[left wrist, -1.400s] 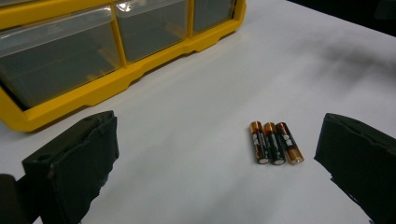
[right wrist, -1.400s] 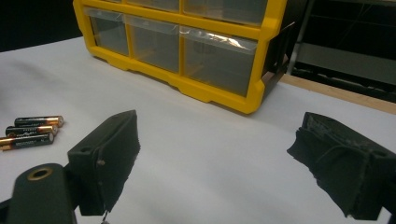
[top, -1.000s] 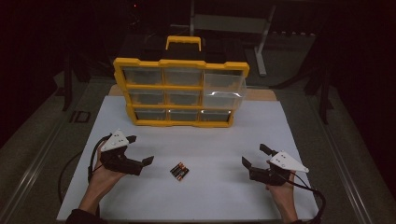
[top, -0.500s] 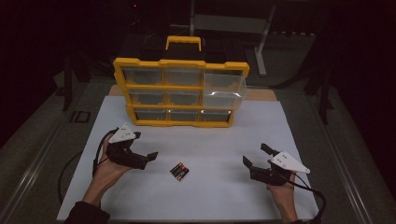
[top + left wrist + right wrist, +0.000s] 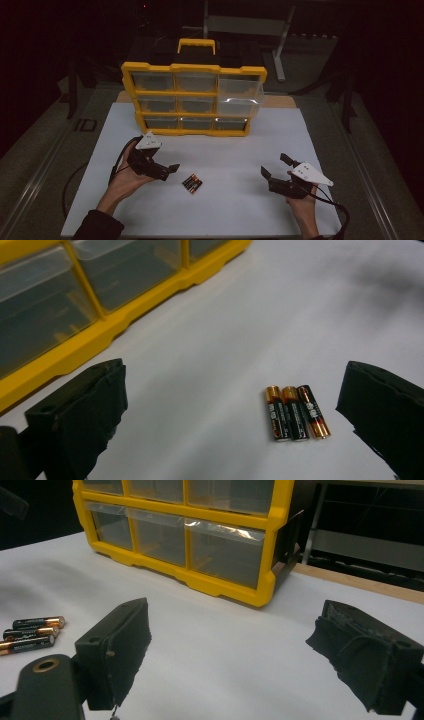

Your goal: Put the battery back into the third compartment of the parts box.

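The left tongs (image 5: 169, 169) stood wide open with nothing between the two black padded jaws. They were held in the person's left hand (image 5: 125, 175) low over the white table (image 5: 240, 210), and the jaws pointed to the right, toward the three small black and copper-coloured batteries (image 5: 192, 183). In the left gripper view these batteries (image 5: 296, 412) lay side by side, touching each other, on the table ahead of the gap between the jaws, nearer to the jaw on the right of that view. The tongs were near the batteries but apart from them.

The right tongs (image 5: 274, 166) were also wide open and held nothing. The person's right hand (image 5: 300, 197) kept them low over the right part of the table, well apart from the batteries. In the right gripper view the batteries (image 5: 31, 634) lay far at the left edge, outside the jaws.

Behind both tongs, at the far side of the table, the yellow plastic organizer box with clear drawers (image 5: 192, 100) stood upright, with a yellow handle (image 5: 197, 45) on top. Its upper right drawer (image 5: 239, 95) was pulled out a little more than the others. A black cable (image 5: 332, 205) trailed from the right tongs toward the near edge of the table.
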